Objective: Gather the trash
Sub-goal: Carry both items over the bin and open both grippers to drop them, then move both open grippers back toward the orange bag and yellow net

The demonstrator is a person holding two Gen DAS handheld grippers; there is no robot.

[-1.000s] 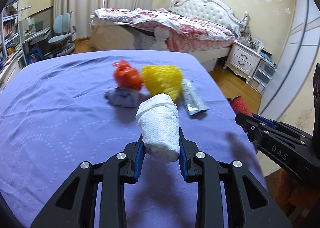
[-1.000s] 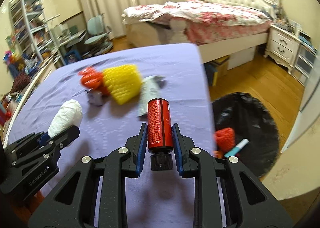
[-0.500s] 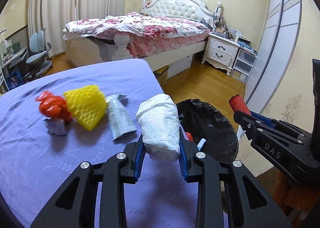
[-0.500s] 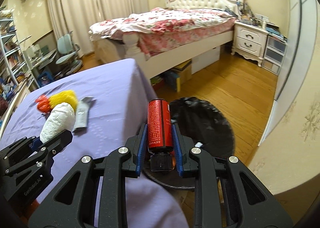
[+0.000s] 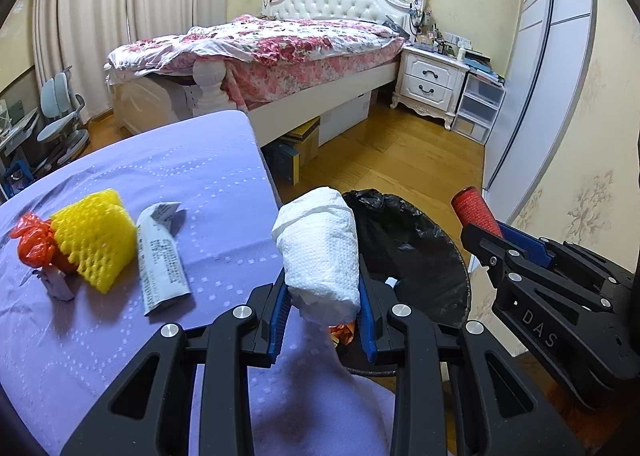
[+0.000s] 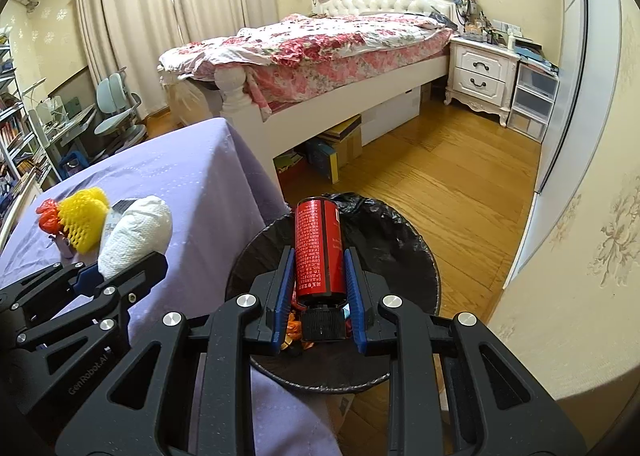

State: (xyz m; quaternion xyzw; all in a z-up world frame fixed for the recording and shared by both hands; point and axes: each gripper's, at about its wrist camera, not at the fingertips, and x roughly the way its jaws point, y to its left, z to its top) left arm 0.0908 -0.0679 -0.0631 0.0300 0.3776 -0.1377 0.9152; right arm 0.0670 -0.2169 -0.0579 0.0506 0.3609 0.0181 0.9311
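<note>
My left gripper is shut on a white paper wad and holds it over the table's right edge, beside the black-lined trash bin. My right gripper is shut on a red bottle, cap toward me, held above the bin, which holds some trash. The right gripper also shows in the left wrist view, and the left gripper in the right wrist view. On the purple table lie a yellow foam net, an orange bag and a grey wrapper.
A bed with a floral quilt stands behind the table. A white nightstand and plastic drawers are at the right wall. Boxes sit under the bed. A desk chair is at the left.
Both grippers have swung right from over the table toward the bin, still holding their loads. The right gripper with the red bottle is now over the bin.
</note>
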